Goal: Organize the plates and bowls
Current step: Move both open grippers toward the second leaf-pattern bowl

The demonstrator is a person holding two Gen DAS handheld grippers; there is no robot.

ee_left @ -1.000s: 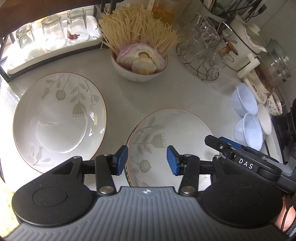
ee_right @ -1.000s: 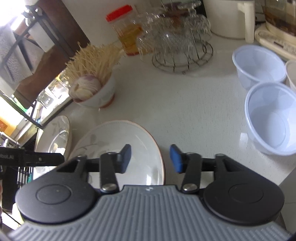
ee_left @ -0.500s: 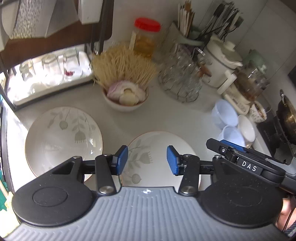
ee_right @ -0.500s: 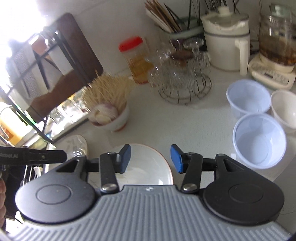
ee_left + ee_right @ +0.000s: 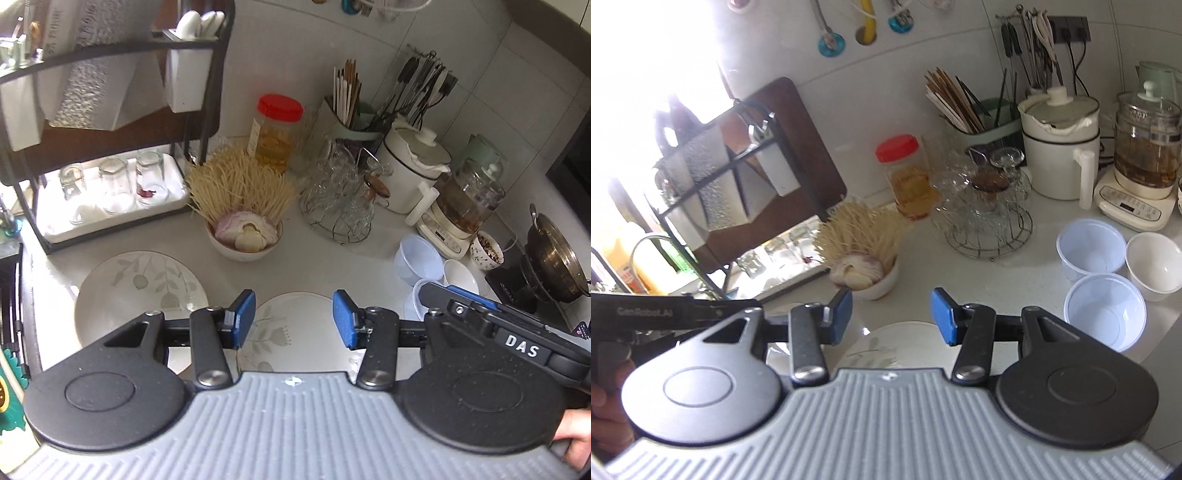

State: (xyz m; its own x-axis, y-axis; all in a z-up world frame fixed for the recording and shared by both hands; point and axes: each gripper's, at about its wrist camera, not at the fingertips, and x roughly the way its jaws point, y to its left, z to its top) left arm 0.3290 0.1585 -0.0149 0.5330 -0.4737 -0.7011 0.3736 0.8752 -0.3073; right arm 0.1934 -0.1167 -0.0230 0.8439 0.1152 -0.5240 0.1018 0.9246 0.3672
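Two white plates with a leaf pattern lie on the counter: a large plate (image 5: 136,291) at the left and a second plate (image 5: 295,332) in front of my left gripper (image 5: 293,319), which is open, empty and well above it. My right gripper (image 5: 892,315) is open and empty, high above the same second plate (image 5: 905,343). Two pale blue plastic bowls (image 5: 1104,310) (image 5: 1089,251) and a white bowl (image 5: 1152,264) stand at the right. The right gripper's body (image 5: 498,328) hides part of them in the left wrist view.
A bowl of garlic and noodles (image 5: 243,232) stands behind the plates. A wire rack of glass cups (image 5: 340,199), a red-lidded jar (image 5: 275,133), a white pot (image 5: 413,166), a glass kettle (image 5: 465,199) and a black rack with glasses (image 5: 110,188) line the back. A wok (image 5: 550,254) sits at the far right.
Both grippers have risen and pulled back from the plates, so the view now takes in the back wall and more of the counter. Both stay open and empty. Nothing on the counter moved.
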